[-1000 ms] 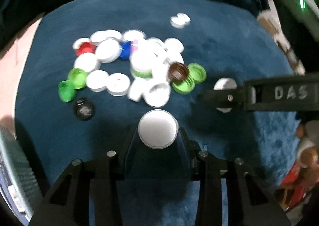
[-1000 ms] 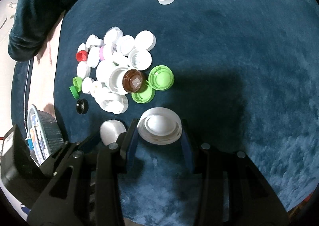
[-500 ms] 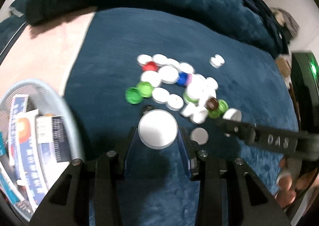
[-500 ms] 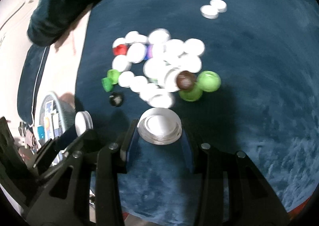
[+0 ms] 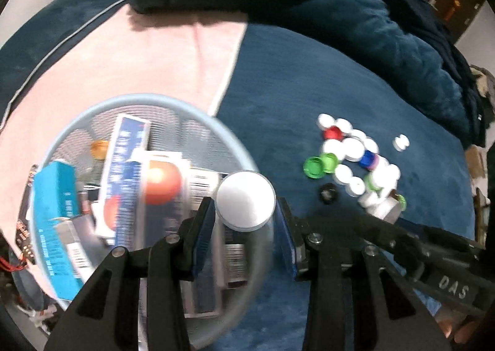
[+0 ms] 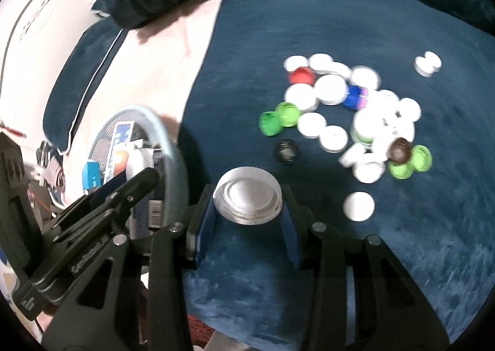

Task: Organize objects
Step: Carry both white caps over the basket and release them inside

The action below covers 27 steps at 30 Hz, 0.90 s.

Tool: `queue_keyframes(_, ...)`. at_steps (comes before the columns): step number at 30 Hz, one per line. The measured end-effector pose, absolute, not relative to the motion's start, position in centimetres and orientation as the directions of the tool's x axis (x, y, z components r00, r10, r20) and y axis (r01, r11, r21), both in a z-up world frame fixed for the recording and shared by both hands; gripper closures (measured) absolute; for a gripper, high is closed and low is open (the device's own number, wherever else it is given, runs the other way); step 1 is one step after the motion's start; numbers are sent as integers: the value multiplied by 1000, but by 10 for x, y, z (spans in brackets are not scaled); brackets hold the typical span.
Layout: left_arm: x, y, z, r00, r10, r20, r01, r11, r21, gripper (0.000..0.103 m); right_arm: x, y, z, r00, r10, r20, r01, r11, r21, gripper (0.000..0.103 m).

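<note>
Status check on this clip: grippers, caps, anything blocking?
Left gripper shut on white cap, over the mesh basket. Right gripper shut on upturned white cap, above blue blanket. Cap pile remains. Nothing blocking.

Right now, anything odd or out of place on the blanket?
One white cap lies alone on the blue blanket, apart from the cap pile. A pair of white caps also sits off beyond it. Nothing looks damaged.

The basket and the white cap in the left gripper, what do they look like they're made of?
Basket: probably pale blue plastic, with a smooth rim and fine mesh wall, though coated wire is possible. White cap: likely plastic, matte, with a flat top; blur hides finer detail.
</note>
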<state>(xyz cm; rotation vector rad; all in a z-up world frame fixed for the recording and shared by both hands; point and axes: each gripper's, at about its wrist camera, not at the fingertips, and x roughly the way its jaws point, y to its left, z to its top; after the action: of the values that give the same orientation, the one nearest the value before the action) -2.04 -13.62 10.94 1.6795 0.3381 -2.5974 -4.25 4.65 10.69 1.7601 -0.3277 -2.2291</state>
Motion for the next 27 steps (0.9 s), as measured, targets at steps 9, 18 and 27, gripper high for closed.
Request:
queue_keyframes(9, -15, -203, 136, -478, -58, -876, 295, -951, -98, 62, -50, -20, 115, -198, -426, -883, 195, -900, 390, 62)
queue_keyframes(18, -18, -267, 137, -489, -126, -863, 449, -885, -125, 62, -84, -75, 116, -203, -535, -820, 244, -839, 487, 62)
queue_keyframes(27, -8, -272, 135, -423, -244, -873, 515, -857, -10, 5, -82, -53, 109, -225, -522, -822, 212, -850, 482, 20)
